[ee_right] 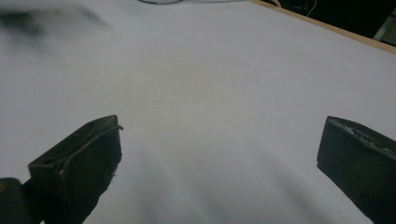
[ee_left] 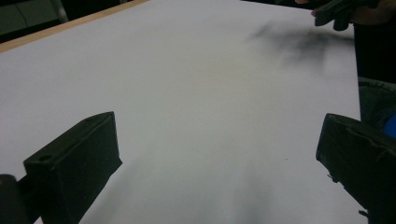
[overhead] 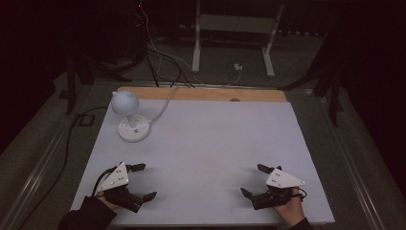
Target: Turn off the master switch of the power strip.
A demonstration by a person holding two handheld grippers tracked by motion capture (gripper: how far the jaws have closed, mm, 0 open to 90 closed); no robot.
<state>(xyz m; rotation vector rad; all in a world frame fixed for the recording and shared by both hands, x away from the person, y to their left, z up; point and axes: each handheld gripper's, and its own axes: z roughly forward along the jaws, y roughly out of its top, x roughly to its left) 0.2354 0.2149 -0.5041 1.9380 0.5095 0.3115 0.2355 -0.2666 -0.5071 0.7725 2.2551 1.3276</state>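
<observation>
My left gripper [overhead: 142, 181] rests low over the white table top [overhead: 206, 143] near the front left, its jaws spread wide with nothing between them. My right gripper [overhead: 253, 180] sits at the front right, likewise open and empty. The two point toward each other across the table. In the left gripper view, my left gripper [ee_left: 219, 163] has its black jaws far apart over bare white surface, and the other hand's gripper [ee_left: 334, 11] shows at the top right. In the right gripper view, my right gripper [ee_right: 219, 163] also frames bare surface.
A small white desk lamp [overhead: 128, 115] with a round base stands at the back left, its cable running off the far wooden edge [overhead: 201, 94]. Its base [ee_right: 159, 1] peeks in at the top of the right gripper view. Beyond the table are cables and white stand legs [overhead: 196, 43].
</observation>
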